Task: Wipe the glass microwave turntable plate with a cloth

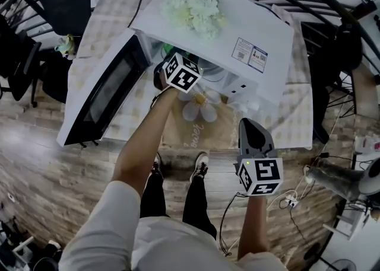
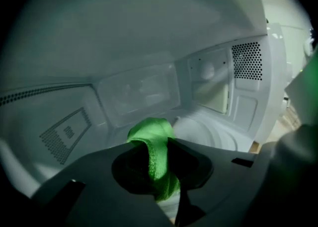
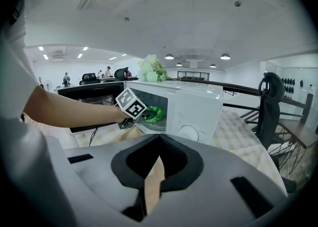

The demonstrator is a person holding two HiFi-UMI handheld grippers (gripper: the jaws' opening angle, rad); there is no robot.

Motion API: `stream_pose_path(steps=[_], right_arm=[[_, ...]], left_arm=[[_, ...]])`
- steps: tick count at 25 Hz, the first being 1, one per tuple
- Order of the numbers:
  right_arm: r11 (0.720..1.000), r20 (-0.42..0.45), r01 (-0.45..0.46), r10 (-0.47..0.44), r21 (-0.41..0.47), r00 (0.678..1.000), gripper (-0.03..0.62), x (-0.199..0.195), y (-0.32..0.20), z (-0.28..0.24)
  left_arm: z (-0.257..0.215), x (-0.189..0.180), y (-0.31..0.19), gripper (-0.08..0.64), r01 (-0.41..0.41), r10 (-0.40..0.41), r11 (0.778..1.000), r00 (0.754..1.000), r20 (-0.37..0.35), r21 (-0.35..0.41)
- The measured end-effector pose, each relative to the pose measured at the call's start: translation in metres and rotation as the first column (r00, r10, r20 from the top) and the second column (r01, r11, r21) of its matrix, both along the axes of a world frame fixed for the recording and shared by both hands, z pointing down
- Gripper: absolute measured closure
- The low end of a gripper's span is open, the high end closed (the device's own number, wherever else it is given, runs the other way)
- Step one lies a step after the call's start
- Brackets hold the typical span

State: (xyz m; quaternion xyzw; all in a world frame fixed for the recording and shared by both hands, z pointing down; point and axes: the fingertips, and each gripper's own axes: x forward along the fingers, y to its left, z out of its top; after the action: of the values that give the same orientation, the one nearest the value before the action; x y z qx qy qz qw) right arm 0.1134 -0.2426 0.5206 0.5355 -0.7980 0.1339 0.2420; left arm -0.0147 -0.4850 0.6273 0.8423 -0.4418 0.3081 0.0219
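Observation:
My left gripper (image 2: pixel 166 144) is inside the white microwave's cavity, shut on a bright green cloth (image 2: pixel 151 134) that bulges out above its jaws. The glass turntable plate (image 2: pixel 211 132) lies on the cavity floor just ahead and to the right of the cloth; whether they touch is hidden by the jaws. In the head view the left gripper (image 1: pixel 178 69) reaches into the microwave (image 1: pixel 249 32). My right gripper (image 1: pixel 253 126) hangs back near the table's front edge, shut and holding nothing. In the right gripper view, the right gripper (image 3: pixel 159 144) faces the microwave (image 3: pixel 191 107) and the cloth (image 3: pixel 155 113).
The microwave door (image 1: pixel 107 89) swings open to the left. A bunch of white flowers (image 1: pixel 193 9) lies on top of the microwave. The checked tablecloth (image 1: pixel 291 121) runs to the front edge, with wooden floor below. Chairs and railings stand around the table.

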Motion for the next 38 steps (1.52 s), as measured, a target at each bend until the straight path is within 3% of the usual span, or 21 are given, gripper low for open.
stream_pose_path(steps=[4, 7, 10, 17, 22, 27, 32, 35, 38], right_arm=[[1.0, 0.0, -0.015, 0.015, -0.005, 1.0, 0.58, 0.006, 0.006, -0.001], [1.0, -0.002, -0.021, 0.021, 0.0, 1.0, 0.58, 0.007, 0.009, -0.004], [1.0, -0.005, -0.026, 0.026, 0.005, 1.0, 0.58, 0.009, 0.011, -0.01], [0.999, -0.014, -0.01, 0.011, 0.048, 1.0, 0.578, 0.0, 0.011, -0.048], [0.994, -0.022, -0.011, 0.013, 0.105, 1.0, 0.578, -0.009, 0.011, -0.093], [0.977, -0.041, 0.013, -0.004, 0.211, 0.999, 0.579, -0.021, -0.005, -0.147], [0.954, -0.077, 0.043, -0.021, 0.297, 0.997, 0.58, -0.035, 0.003, -0.201], [0.932, -0.087, 0.072, -0.043, 0.355, 0.995, 0.58, -0.047, -0.008, -0.228], [0.905, -0.098, 0.101, -0.067, 0.412, 0.993, 0.58, -0.06, -0.012, -0.253]], left_arm=[[-0.002, 0.041, 0.016, 0.479, -0.105, 0.105, 0.994, 0.994, -0.019, -0.026], [-0.002, 0.075, 0.035, 0.479, -0.209, 0.207, 0.977, 0.977, -0.047, -0.043], [-0.003, 0.091, 0.052, 0.48, -0.261, 0.254, 0.962, 0.964, -0.083, -0.075], [-0.009, 0.07, 0.098, 0.48, -0.266, 0.218, 0.943, 0.947, -0.235, -0.198], [-0.028, 0.026, 0.144, 0.48, -0.212, 0.147, 0.949, 0.952, -0.269, -0.235], [-0.096, -0.023, 0.17, 0.479, -0.156, 0.107, 0.978, 0.947, -0.304, -0.141], [-0.184, -0.07, 0.204, 0.479, -0.06, 0.045, 0.998, 0.923, -0.382, -0.027], [-0.24, -0.097, 0.198, 0.479, 0.003, 0.034, 0.995, 0.926, -0.376, 0.096], [-0.291, -0.12, 0.2, 0.479, 0.047, 0.03, 0.979, 0.93, -0.367, 0.199]])
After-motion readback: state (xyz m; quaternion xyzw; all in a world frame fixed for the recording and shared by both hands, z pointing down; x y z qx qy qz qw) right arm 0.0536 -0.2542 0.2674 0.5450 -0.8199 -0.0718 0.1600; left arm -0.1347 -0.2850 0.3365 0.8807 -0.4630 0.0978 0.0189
